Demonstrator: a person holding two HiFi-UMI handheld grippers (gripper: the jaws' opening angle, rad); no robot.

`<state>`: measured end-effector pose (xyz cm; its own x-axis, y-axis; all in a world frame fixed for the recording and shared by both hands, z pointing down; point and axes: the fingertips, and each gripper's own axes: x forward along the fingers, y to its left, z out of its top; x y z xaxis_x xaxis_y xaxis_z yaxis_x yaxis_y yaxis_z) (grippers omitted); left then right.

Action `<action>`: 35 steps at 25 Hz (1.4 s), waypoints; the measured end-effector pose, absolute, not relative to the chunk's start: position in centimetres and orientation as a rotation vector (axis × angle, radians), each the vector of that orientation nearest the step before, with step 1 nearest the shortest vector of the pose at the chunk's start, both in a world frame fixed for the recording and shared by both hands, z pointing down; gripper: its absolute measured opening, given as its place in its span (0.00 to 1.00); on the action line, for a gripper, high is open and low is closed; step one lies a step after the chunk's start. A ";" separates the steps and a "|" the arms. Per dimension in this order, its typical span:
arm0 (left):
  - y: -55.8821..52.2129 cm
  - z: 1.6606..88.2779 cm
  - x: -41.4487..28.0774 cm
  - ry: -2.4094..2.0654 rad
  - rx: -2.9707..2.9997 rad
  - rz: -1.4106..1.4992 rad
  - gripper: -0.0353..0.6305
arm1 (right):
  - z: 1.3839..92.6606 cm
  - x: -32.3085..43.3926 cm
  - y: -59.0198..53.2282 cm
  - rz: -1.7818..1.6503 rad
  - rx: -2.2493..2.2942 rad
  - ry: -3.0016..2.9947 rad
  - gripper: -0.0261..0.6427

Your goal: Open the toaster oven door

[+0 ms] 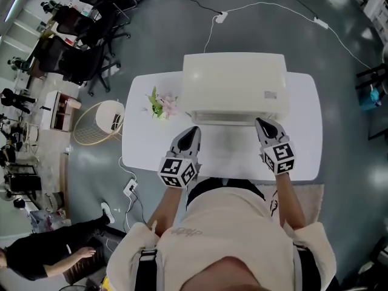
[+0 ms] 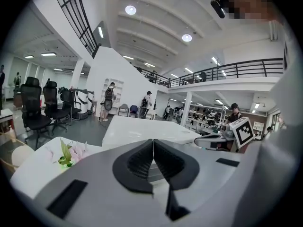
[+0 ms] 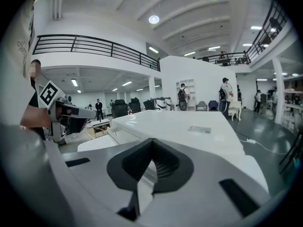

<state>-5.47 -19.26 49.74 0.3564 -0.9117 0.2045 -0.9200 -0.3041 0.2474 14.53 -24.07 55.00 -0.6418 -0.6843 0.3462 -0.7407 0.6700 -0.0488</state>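
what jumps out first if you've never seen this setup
A big white toaster oven sits at the back of a white table, its door apparently closed. Just in front of it are the left gripper and right gripper, both shut on nothing. A small bunch of flowers sits left of the toaster oven.
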 end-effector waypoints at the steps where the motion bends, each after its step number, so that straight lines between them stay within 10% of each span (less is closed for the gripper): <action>1: -19.3 49.7 -5.5 -1.612 2.306 0.034 0.09 | 55.2 14.4 -24.2 0.271 1.132 -2.572 0.05; 35: -17.8 51.2 -10.0 -1.494 2.369 -0.018 0.09 | 60.2 14.7 -21.3 0.490 1.211 -2.252 0.05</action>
<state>-10.02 -17.76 51.19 0.4474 -0.8784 0.1679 -0.8741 -0.3898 0.2897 14.66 -21.29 60.22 -0.4563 -0.6515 0.6061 -0.8445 0.5317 -0.0642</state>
